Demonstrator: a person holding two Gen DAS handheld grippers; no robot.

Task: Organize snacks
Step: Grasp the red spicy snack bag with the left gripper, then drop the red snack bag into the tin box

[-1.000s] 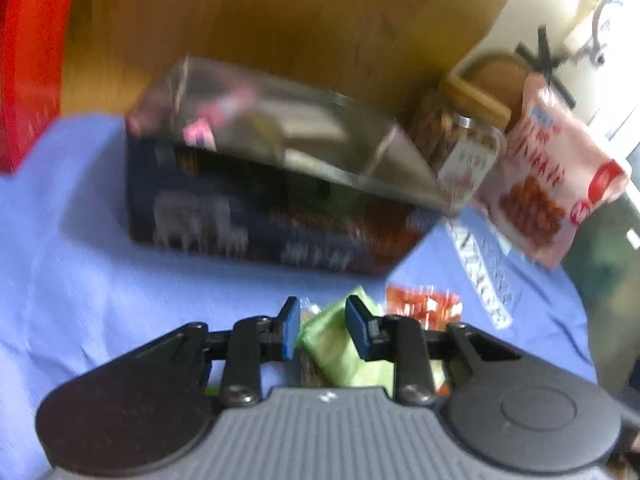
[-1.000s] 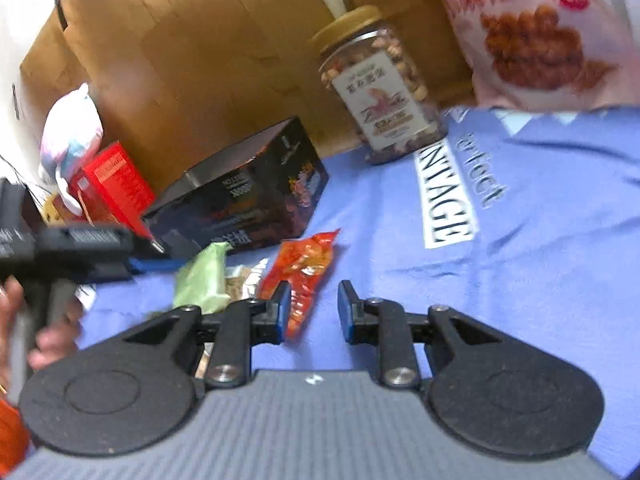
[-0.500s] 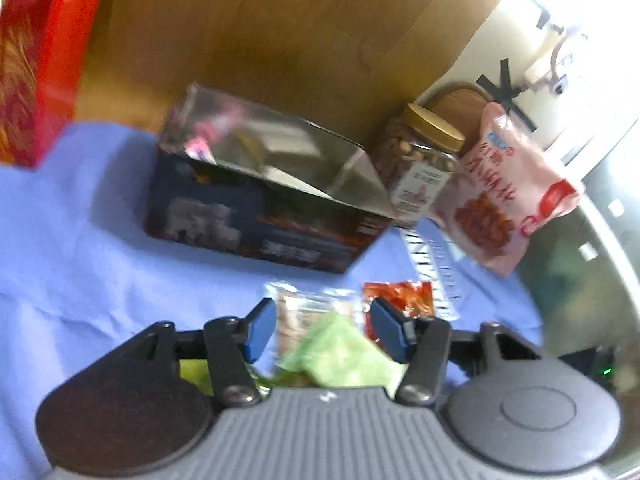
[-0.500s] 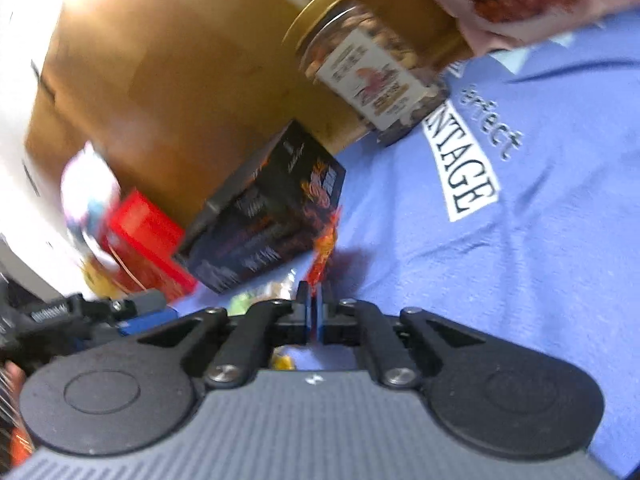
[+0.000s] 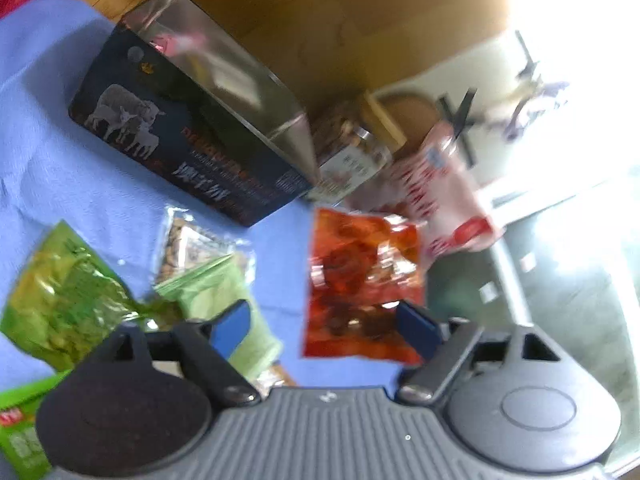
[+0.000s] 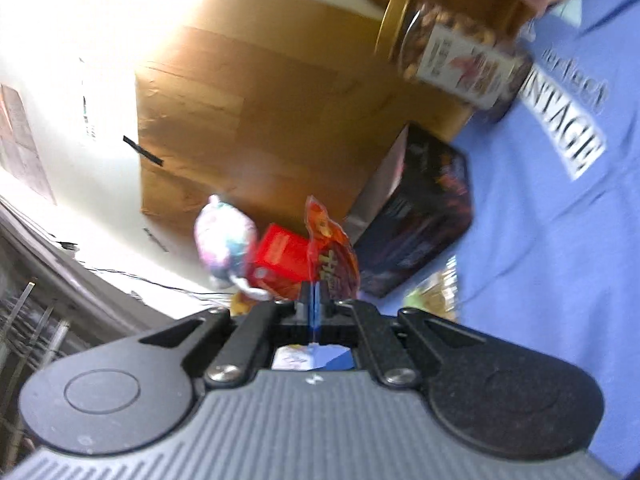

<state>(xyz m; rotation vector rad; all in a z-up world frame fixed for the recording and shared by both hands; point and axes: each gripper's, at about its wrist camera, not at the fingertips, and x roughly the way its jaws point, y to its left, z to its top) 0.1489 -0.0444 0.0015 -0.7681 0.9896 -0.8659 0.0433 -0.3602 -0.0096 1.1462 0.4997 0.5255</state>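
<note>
Low in the right wrist view, my right tongs (image 6: 314, 300) are clamped on the bottom edge of the orange-red snack pouch (image 6: 330, 252), which stands up above the pads at the frame's centre, clear of the blue cloth (image 6: 560, 240) covering the tabletop. In the left wrist view my left tongs (image 5: 326, 326) are spread wide apart and hold nothing; the same pouch (image 5: 360, 280) hangs between and just beyond them, at centre right. I judge it light and floppy, a slick crinkly film with lumpy contents, so a pinch on the flat sealed edge is the safest hold; squeezing the belly could crush what is inside or let it slip. Toward lower left lie a pale green packet (image 5: 218, 292) under my left finger, a darker green bag (image 5: 64, 300), and a clear nut packet (image 5: 188, 240) just beyond. Further, at upper left, sits the open dark box (image 5: 192, 128), likely the place for small packets. Beyond it, blurred, stand the nut jar (image 5: 352, 148) and a pink bag (image 5: 440, 192).
</note>
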